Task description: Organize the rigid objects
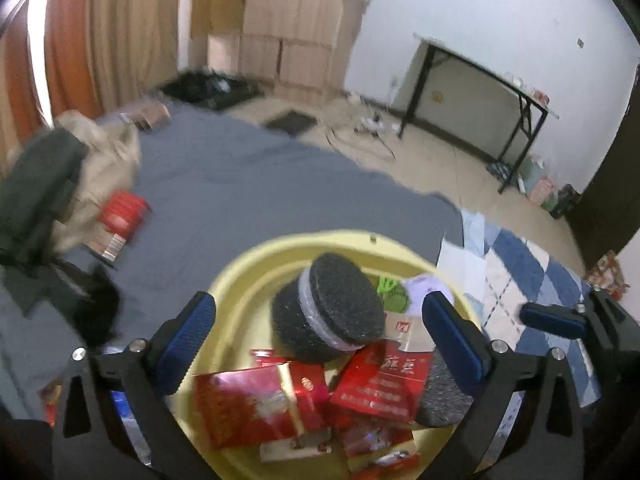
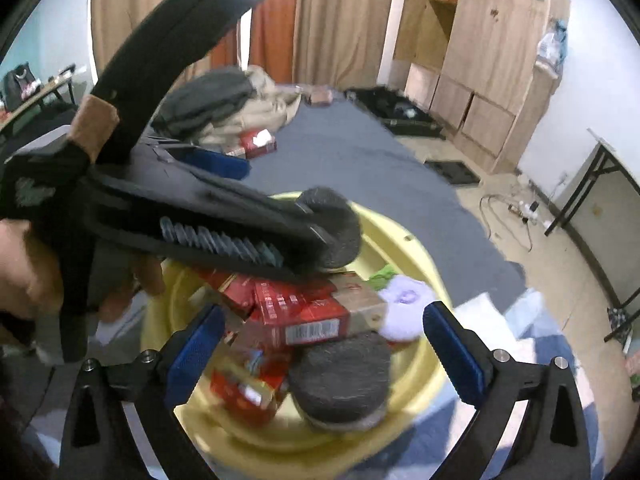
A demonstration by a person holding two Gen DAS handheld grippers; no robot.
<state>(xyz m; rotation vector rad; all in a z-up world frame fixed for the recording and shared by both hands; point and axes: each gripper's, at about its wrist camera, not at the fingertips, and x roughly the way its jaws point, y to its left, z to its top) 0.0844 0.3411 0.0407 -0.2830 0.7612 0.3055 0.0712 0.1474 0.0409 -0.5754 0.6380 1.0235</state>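
Left gripper [image 1: 320,340]: spread wide over the round yellow plastic basin [image 1: 256,264], gripping nothing.
Right gripper [image 2: 324,344]: wide too (empty).
Dark round foam pad [image 1: 326,306]: lies atop red boxes [image 1: 376,380], seemingly dropped in for sorting.

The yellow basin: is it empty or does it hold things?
Not empty. The yellow basin holds red boxes and a dark foam puck.

Yellow basin [image 1: 256,264]; red cigarette packs [image 1: 380,380] with gold lettering; dark grey sponge puck [image 1: 340,304], pale band round middle; lilac cloth [image 2: 404,300]; grey bedsheet [image 1: 240,184]; blue-white checked quilt [image 1: 532,272]; blue gripper pads [image 1: 188,340].
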